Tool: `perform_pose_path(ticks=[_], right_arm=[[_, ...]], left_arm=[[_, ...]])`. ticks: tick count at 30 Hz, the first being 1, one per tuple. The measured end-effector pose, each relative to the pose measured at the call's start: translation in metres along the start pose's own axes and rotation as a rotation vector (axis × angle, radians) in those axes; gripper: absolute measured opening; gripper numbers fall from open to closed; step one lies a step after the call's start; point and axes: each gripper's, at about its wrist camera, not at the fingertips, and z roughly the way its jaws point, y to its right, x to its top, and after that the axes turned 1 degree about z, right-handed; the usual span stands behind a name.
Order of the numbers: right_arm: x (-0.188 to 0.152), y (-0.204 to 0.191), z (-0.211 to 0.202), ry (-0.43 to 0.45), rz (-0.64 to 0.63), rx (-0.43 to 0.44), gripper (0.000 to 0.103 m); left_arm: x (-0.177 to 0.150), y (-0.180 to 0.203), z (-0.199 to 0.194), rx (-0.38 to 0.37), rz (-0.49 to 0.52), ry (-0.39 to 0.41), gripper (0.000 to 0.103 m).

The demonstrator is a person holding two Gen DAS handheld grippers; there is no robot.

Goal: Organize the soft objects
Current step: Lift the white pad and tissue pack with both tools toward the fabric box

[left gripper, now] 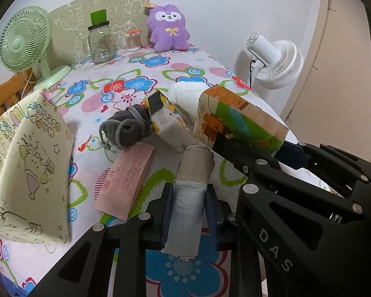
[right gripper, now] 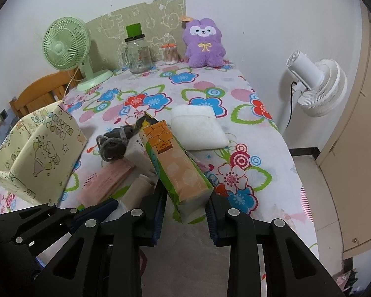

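My left gripper (left gripper: pixel 189 212) is shut on a roll of grey bags on a cardboard core (left gripper: pixel 189 203), low over the flowered tablecloth (left gripper: pixel 136 84). My right gripper (right gripper: pixel 185 212) is shut on a green and orange tissue pack (right gripper: pixel 180 170), which also shows in the left wrist view (left gripper: pixel 237 121). A grey drawstring pouch (left gripper: pixel 128 128), a yellow and white tissue pack (left gripper: pixel 168 121), a pink packet (left gripper: pixel 126 178) and a white cushion (right gripper: pixel 197 128) lie in the middle. A purple plush (left gripper: pixel 168 28) sits at the back.
A cream patterned box (left gripper: pixel 29 168) stands at the left. A green fan (left gripper: pixel 24 42), a glass jar (left gripper: pixel 101 42) and a cotton swab jar (left gripper: pixel 133 40) stand at the back. A white fan (right gripper: pixel 316 84) stands off the table's right edge.
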Motion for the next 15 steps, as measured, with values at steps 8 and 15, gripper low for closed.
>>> perform_pose_path(ticks=[8,15], right_arm=[[0.007,-0.007,-0.021,0.037,-0.004,-0.007,0.033],[0.014,-0.014,-0.044,0.076,-0.012,-0.012,0.033]], left_arm=[[0.002,-0.001,-0.022,0.001,-0.003,0.039,0.024],[0.005,-0.002,-0.042,0.01,0.003,0.085,0.024]])
